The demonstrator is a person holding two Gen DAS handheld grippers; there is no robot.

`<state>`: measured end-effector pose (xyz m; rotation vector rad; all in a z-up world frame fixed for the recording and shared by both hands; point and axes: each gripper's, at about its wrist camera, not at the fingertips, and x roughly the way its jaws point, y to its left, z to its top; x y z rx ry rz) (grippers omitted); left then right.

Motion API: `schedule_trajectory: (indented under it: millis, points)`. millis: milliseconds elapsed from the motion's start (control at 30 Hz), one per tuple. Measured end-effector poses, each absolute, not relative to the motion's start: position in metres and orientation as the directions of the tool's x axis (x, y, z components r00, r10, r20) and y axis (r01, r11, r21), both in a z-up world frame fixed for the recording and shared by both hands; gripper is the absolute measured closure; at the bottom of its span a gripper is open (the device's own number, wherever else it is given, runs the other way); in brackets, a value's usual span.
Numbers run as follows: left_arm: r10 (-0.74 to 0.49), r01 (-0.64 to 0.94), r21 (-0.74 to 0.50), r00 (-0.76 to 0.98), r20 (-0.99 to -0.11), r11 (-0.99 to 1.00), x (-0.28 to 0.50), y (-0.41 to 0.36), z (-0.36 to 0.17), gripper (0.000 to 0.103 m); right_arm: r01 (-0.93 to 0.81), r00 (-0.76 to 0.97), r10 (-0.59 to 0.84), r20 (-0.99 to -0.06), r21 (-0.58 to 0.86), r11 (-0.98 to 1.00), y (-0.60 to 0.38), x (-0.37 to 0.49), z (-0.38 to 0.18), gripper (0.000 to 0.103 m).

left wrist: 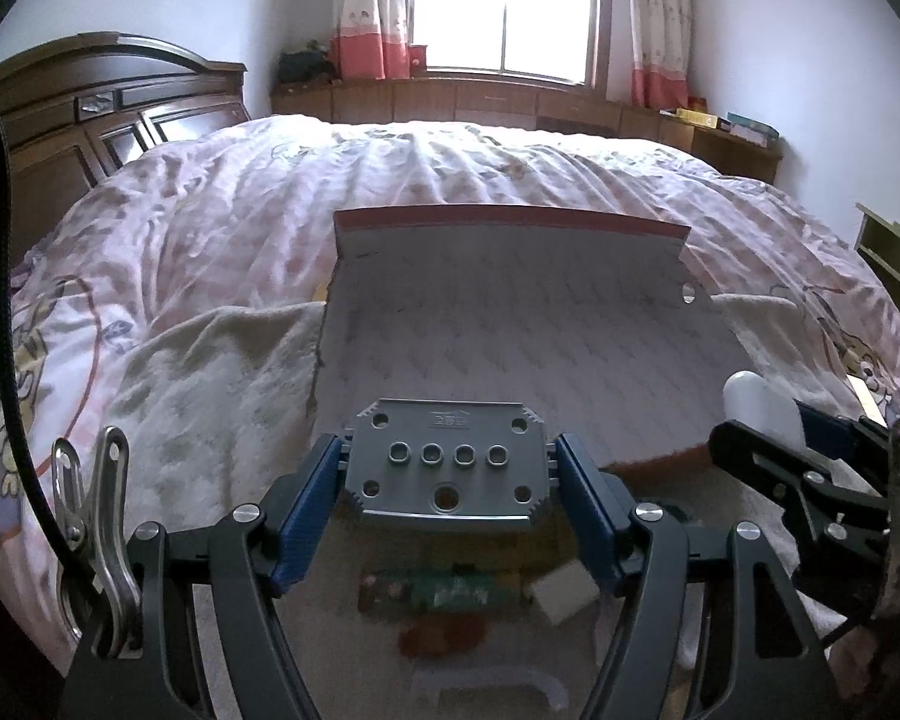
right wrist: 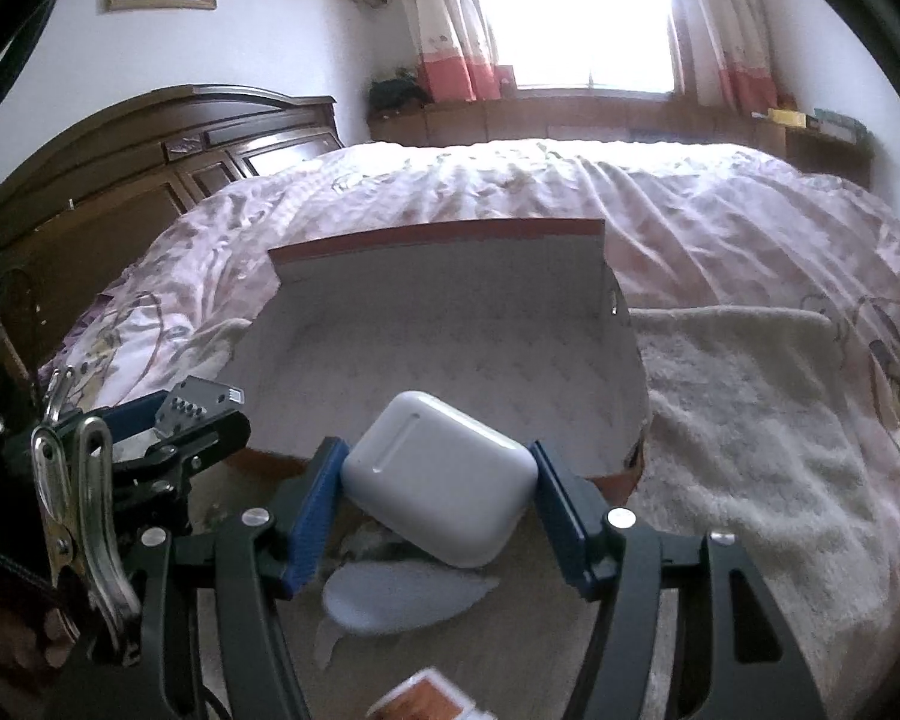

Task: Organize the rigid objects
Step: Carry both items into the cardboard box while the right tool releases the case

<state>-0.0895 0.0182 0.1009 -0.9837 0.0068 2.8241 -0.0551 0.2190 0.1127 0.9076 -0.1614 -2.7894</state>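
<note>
Both items lifted, none stowed: left gripper (left wrist: 447, 501) pinches grey perforated plastic plate (left wrist: 447, 468), right gripper (right wrist: 438, 498) pinches white earbud case (right wrist: 441, 477), both held near side of open cardboard box (left wrist: 510, 312) on the bed (left wrist: 210, 192); placing remains.

We see a grey plastic plate (left wrist: 447, 471), flat and roughly rectangular, with notched corners, a row of four raised rings and several round holes; it sits level, lifted clear of the bedding. We also see a white earbud case (right wrist: 441, 477), smooth and rounded, lid closed, tilted with one corner low. Behind both stands an open cardboard box (left wrist: 510, 312), its red-edged flap upright.
</note>
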Motion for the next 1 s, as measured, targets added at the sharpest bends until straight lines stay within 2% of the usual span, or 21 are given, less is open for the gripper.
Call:
schedule_trajectory:
  millis: [400, 1000]
  points:
    - [0.138, -0.150, -0.039, -0.739, -0.659, -0.988, -0.129, 0.030, 0.082, 0.031, 0.123, -0.773, -0.181, -0.608, 0.137, -0.983, 0.225, -0.094, 0.096, 0.038]
    - [0.123, -0.140, -0.034, -0.708, -0.696, -0.990, -0.146, 0.033, 0.064, 0.031, 0.099, -0.756, -0.156, -0.635, 0.124, -0.987, 0.225, -0.112, 0.082, 0.038]
